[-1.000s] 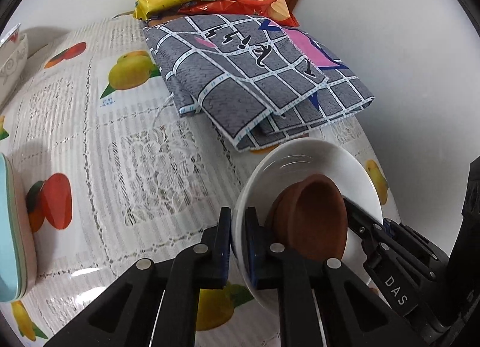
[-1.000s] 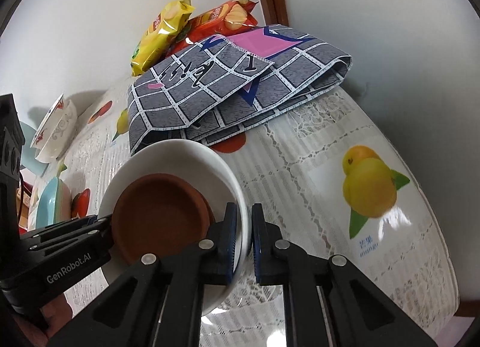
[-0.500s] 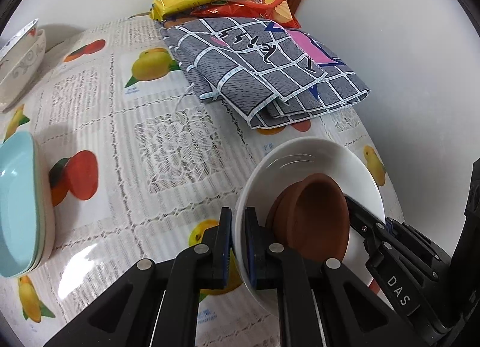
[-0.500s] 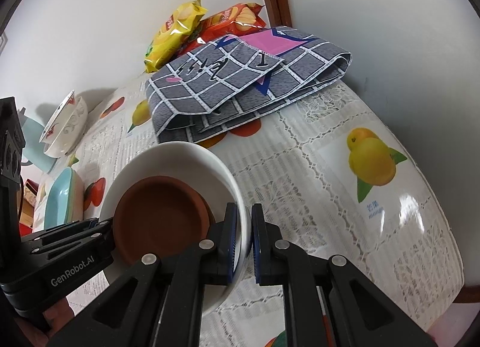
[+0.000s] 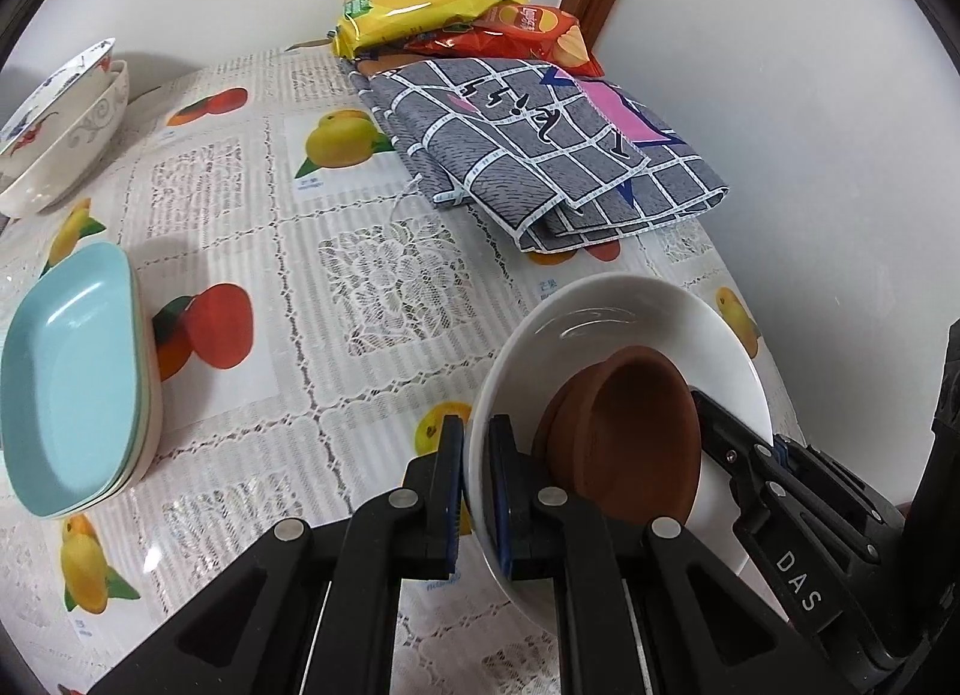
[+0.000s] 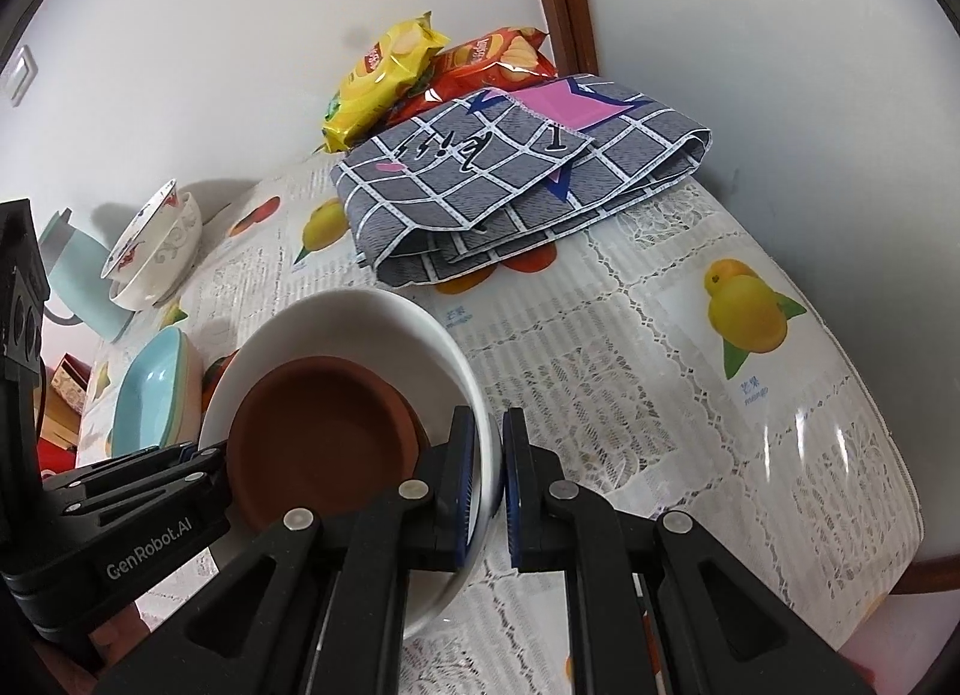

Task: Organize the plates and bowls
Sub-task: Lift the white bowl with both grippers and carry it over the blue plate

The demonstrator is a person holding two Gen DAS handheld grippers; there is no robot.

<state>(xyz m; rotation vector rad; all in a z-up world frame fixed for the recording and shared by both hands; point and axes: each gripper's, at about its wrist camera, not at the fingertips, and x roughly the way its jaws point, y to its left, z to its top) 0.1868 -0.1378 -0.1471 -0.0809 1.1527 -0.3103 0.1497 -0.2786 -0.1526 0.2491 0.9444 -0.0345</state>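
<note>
The white bowl (image 5: 630,323) is held above the desk (image 5: 372,275), near the folded cloth (image 5: 540,149). Its rim is clamped by the left claw (image 5: 476,491) on one side and by the right claw (image 6: 491,491) on the opposite side. A brown bowl (image 5: 636,425) is lying inside it.

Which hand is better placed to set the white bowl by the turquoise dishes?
Left, probably. Both tools clamp the white bowl, but the left tool holds the rim nearer the turquoise dishes.
</note>
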